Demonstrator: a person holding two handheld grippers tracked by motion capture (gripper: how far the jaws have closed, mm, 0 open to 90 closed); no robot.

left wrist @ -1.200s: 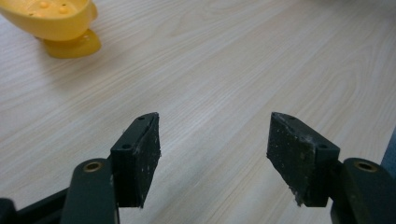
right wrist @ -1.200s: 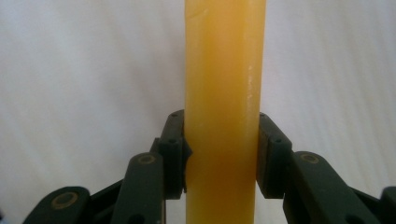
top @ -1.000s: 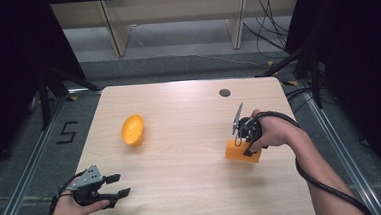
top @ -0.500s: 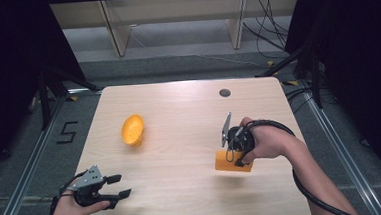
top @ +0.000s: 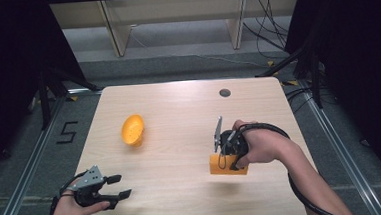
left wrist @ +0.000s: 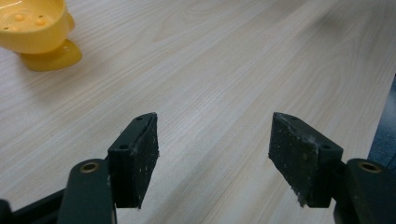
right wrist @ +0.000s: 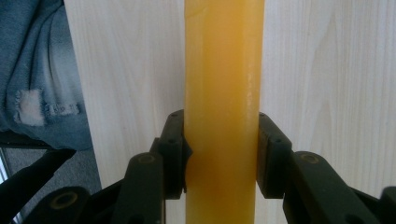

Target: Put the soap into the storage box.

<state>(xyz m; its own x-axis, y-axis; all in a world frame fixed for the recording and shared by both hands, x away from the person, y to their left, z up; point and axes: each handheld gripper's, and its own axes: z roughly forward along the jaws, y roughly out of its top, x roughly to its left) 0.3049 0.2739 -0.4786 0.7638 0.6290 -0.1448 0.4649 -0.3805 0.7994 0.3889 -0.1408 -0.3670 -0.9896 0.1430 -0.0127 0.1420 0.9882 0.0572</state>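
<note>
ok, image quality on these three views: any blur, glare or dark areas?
High view: table evenly lit, surroundings nearly black, soft overall; faint shadow under the orange block. Left gripper view: open jaws and wood grain sharp, yellow bowl at the corner slightly soft with mild sheen. Right gripper view: block very close, a pale glare streak down its right edge, jaws sharp.
</note>
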